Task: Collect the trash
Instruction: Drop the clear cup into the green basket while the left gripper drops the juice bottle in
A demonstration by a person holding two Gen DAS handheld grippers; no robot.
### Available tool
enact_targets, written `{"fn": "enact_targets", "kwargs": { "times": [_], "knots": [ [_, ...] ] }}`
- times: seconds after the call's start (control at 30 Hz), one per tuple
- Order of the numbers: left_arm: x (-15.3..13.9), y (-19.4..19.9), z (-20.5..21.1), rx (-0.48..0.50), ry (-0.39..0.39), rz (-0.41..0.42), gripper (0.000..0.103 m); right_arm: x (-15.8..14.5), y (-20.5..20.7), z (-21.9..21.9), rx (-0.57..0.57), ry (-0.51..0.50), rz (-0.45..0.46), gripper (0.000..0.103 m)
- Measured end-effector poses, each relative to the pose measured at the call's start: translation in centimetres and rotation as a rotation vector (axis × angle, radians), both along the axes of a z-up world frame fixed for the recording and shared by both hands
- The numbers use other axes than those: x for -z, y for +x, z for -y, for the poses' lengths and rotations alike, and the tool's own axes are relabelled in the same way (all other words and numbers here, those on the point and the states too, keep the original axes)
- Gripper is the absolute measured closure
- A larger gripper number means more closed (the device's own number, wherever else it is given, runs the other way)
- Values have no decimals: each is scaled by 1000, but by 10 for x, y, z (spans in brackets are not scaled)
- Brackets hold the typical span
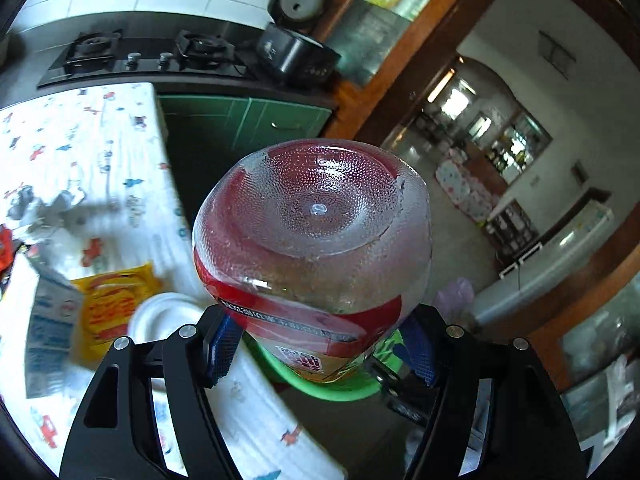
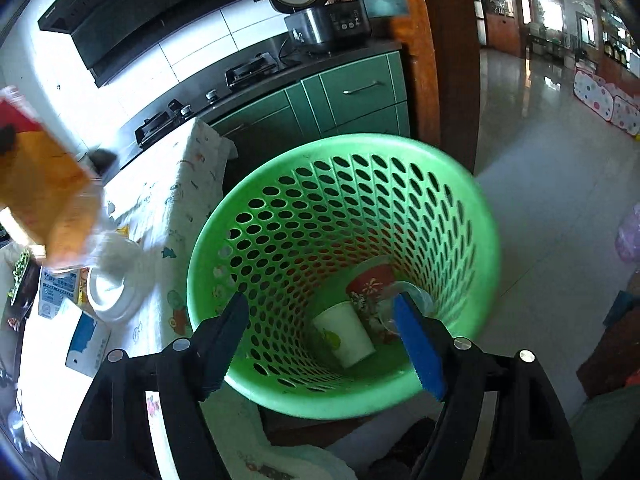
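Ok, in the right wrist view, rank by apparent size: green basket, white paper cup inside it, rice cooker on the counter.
1. green basket, by far the largest.
2 and 3. rice cooker and white paper cup look roughly alike; the cooker is much farther away, so I won't rank them.

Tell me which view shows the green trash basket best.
The right wrist view: the green trash basket fills the frame, with its perforated wall and cups at the bottom visible. The left wrist view shows only a sliver of rim behind the held bottle.

Right gripper [image 2: 324, 344] open over green basket [image 2: 472, 216] | white cup [image 2: 348, 332], red cup [image 2: 370, 284] inside | bottle [image 2: 48, 196] left of basket
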State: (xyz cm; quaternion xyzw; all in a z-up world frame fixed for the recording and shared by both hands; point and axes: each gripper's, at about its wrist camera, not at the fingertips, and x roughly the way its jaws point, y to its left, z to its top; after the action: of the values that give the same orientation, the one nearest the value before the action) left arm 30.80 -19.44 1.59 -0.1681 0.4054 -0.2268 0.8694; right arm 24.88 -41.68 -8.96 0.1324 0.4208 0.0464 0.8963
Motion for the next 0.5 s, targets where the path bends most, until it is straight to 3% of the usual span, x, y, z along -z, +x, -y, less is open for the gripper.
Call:
{"fn": "enact_targets", "kwargs": {
  "times": [0.5],
  "knots": [
    [51, 27, 70, 104, 139, -71, 33, 3, -31, 9, -15, -38, 15, 29]
  ]
}}
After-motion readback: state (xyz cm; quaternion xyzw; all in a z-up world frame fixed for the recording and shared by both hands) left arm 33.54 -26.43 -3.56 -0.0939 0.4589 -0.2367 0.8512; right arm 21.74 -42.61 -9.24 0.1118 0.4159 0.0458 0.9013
